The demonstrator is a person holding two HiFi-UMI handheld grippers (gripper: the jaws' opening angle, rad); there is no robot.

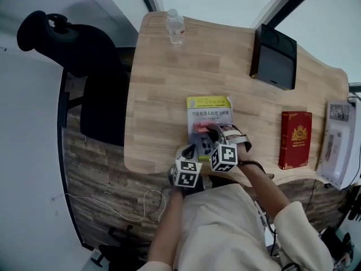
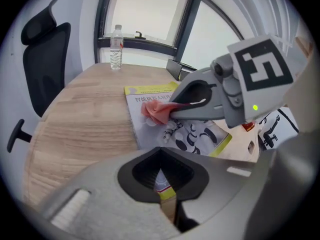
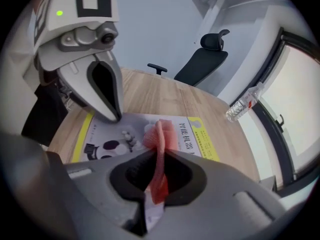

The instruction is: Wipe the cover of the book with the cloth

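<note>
The book (image 1: 210,110) with its white and yellow-green cover lies flat near the front edge of the wooden table (image 1: 163,95). My right gripper (image 1: 204,130) is shut on a pink cloth (image 1: 199,130), and the bunched cloth (image 3: 161,134) rests on the middle of the cover (image 3: 197,136). In the left gripper view the cloth (image 2: 156,110) sticks out past the right gripper's tip (image 2: 170,109). My left gripper (image 1: 193,149) is shut, its tip (image 3: 114,116) set down on the book's near yellow edge. Nothing but a sliver of the cover shows between the left jaws (image 2: 165,184).
A water bottle (image 1: 175,27) stands at the table's far edge. A black box (image 1: 274,56) sits at the back right, a red book (image 1: 295,138) at the right, and a white device (image 1: 337,143) beyond it. A black office chair (image 1: 79,49) stands left of the table.
</note>
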